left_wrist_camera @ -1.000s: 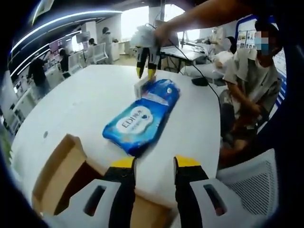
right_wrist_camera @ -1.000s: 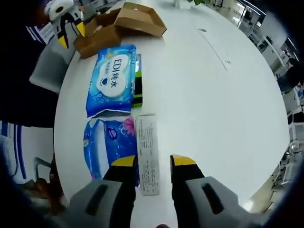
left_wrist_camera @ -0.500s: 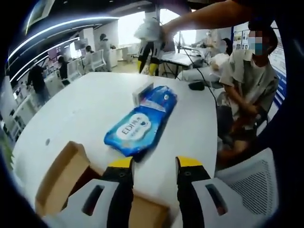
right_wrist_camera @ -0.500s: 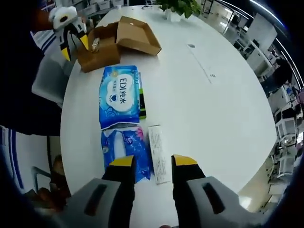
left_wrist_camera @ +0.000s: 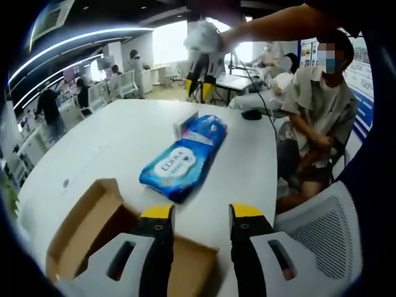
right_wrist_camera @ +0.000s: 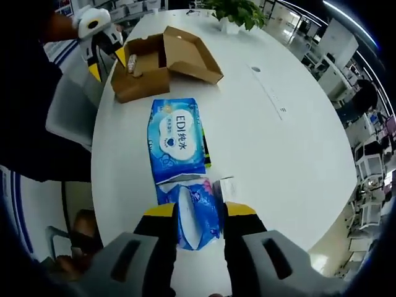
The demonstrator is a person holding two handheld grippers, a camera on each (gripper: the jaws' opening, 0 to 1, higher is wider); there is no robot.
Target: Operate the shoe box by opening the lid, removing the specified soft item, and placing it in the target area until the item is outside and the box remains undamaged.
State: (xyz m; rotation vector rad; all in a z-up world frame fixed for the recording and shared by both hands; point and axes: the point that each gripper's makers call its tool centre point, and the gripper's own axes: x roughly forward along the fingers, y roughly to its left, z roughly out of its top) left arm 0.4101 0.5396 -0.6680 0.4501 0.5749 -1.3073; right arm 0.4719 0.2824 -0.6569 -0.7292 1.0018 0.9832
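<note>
The open cardboard shoe box (left_wrist_camera: 93, 226) lies just beyond my left gripper (left_wrist_camera: 202, 215), whose jaws stand open and empty above its near edge. Two blue soft packs lie end to end on the white table: the wipes pack (left_wrist_camera: 178, 164) (right_wrist_camera: 176, 137) and a flowered pack (left_wrist_camera: 207, 127) (right_wrist_camera: 199, 213). My right gripper (right_wrist_camera: 199, 211) hovers open above the flowered pack; in the left gripper view the right gripper (left_wrist_camera: 201, 71) hangs in the air past the packs. The shoe box (right_wrist_camera: 158, 62) shows its lid thrown back, with the left gripper (right_wrist_camera: 104, 46) beside it.
A small white carton (left_wrist_camera: 184, 124) (right_wrist_camera: 226, 185) lies beside the flowered pack. A seated person (left_wrist_camera: 318, 105) and a mesh chair (left_wrist_camera: 328, 238) are at the table's edge. A potted plant (right_wrist_camera: 238, 9) stands at the far end. The round table (right_wrist_camera: 297, 136) is wide and bare to the right.
My right gripper has lifted up off the table, away from the white carton and the packs. The left gripper has stayed by the box; both are still open.
</note>
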